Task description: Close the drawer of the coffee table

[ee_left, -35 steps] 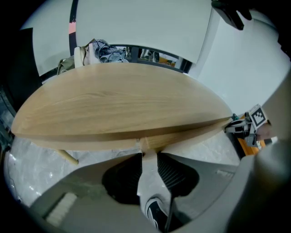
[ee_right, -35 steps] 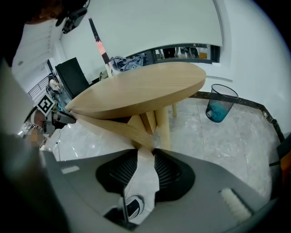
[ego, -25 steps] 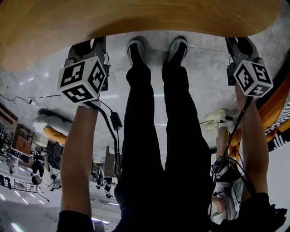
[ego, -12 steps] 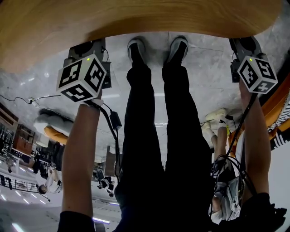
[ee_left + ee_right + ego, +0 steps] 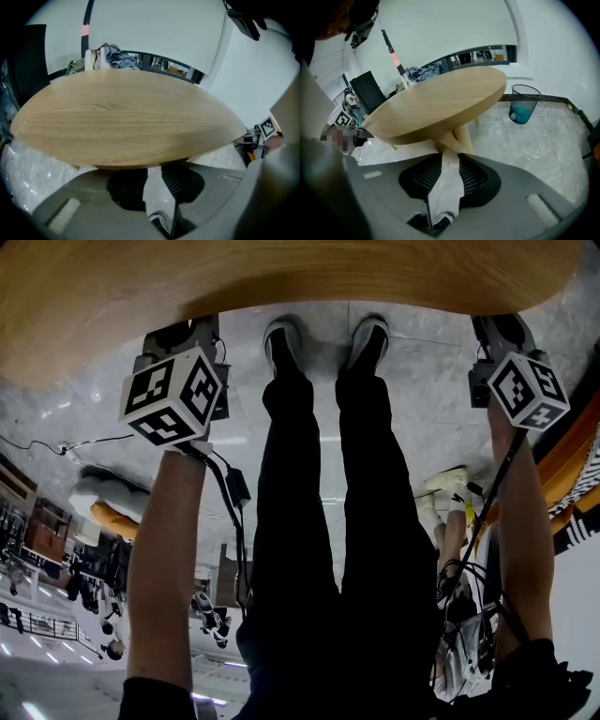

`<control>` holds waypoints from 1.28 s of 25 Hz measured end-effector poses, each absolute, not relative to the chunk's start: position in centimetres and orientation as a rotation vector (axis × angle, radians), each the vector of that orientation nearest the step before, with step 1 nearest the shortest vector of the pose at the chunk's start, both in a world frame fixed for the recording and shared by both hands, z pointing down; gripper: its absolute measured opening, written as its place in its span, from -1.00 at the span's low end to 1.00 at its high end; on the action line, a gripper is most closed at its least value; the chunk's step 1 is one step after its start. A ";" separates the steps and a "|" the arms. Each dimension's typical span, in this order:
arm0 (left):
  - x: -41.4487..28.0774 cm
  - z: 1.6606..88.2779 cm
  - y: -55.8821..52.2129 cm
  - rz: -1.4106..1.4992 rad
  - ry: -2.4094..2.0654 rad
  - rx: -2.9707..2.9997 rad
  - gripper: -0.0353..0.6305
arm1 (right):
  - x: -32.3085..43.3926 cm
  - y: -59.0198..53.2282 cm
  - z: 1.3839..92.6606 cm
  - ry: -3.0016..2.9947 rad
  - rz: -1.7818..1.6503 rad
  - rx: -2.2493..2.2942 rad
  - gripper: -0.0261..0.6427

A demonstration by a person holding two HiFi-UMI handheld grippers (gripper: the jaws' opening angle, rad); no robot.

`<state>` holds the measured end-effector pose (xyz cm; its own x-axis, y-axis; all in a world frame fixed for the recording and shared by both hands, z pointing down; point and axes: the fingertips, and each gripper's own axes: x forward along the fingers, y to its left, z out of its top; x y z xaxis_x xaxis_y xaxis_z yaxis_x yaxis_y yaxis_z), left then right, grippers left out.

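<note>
Black ribbed pads (image 5: 177, 180) of the left gripper (image 5: 152, 177) stood apart with only floor (image 5: 28, 161) between them, having just been narrowing on nothing, and the right gripper (image 5: 450, 165) was likewise parted and empty. Both hung at the near rim of the coffee table (image 5: 126, 122), a smooth, pale wood-grain rounded top on wooden legs (image 5: 462, 136) over glossy grey marble. No drawer showed in any view, so this looked like the approach; the next move would call for finding its front under the top and pushing it squarely in.
</note>
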<state>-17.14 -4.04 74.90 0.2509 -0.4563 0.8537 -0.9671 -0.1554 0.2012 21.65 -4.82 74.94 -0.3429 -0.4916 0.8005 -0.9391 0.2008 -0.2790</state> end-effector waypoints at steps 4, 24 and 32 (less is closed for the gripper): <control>-17.5 74.1 -2.7 0.830 -1.323 1.719 -0.59 | 21.5 -3.9 74.0 -1.944 1.148 1.328 -0.57; -11.0 51.9 -1.5 0.707 -1.321 2.049 -0.59 | 14.3 -0.8 53.1 -2.251 0.854 1.174 -0.84; -7.8 36.2 -1.5 0.607 -1.377 2.174 -0.60 | 15.9 -3.0 37.6 -2.314 0.805 1.371 -0.91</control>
<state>-7.84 -1.47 36.16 0.3917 -0.6950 0.6030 -0.9140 -0.3693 0.1681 15.93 -2.98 37.56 -0.4811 -0.6889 0.5421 -0.8767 0.3765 -0.2995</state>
